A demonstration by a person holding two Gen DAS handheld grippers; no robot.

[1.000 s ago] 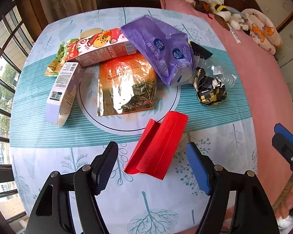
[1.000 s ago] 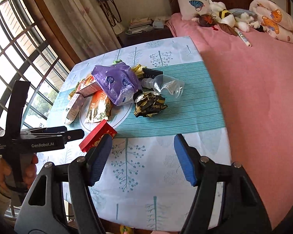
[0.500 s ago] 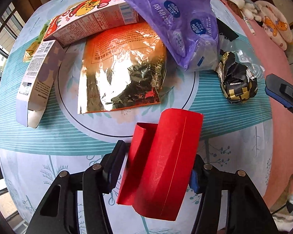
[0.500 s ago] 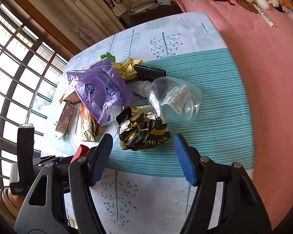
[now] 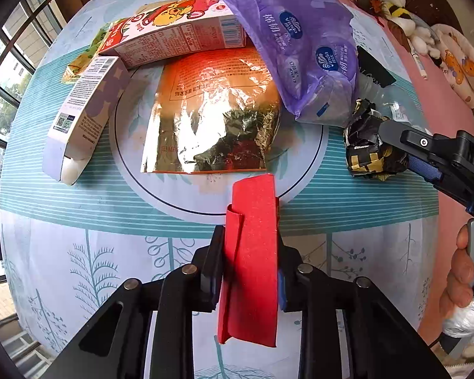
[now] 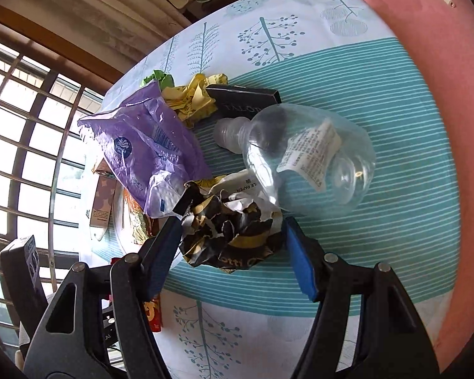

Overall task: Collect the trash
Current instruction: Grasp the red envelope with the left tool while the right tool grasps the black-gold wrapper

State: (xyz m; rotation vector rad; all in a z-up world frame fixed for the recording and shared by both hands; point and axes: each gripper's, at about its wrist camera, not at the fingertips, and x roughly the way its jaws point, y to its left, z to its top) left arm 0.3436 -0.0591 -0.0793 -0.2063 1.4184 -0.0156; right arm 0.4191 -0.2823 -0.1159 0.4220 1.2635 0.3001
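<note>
Your trash, placed from the orange foil pouch point(image 5: 210, 117) lying flat at the pile's centre:
- red folded card point(image 5: 251, 262): nearer you, standing on edge.
- crumpled black-and-gold wrapper point(image 6: 230, 233): right.
- purple plastic bag point(image 5: 297, 47): overlapping its far right corner.
- clear bottle point(image 6: 303, 158): on its side, beyond the wrapper.

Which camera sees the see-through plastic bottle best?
The right wrist view. There the clear bottle lies on its side in full sight, cap and label showing, behind the crumpled black-and-gold wrapper. In the left wrist view only a faint bit peeks out behind that wrapper.
</note>
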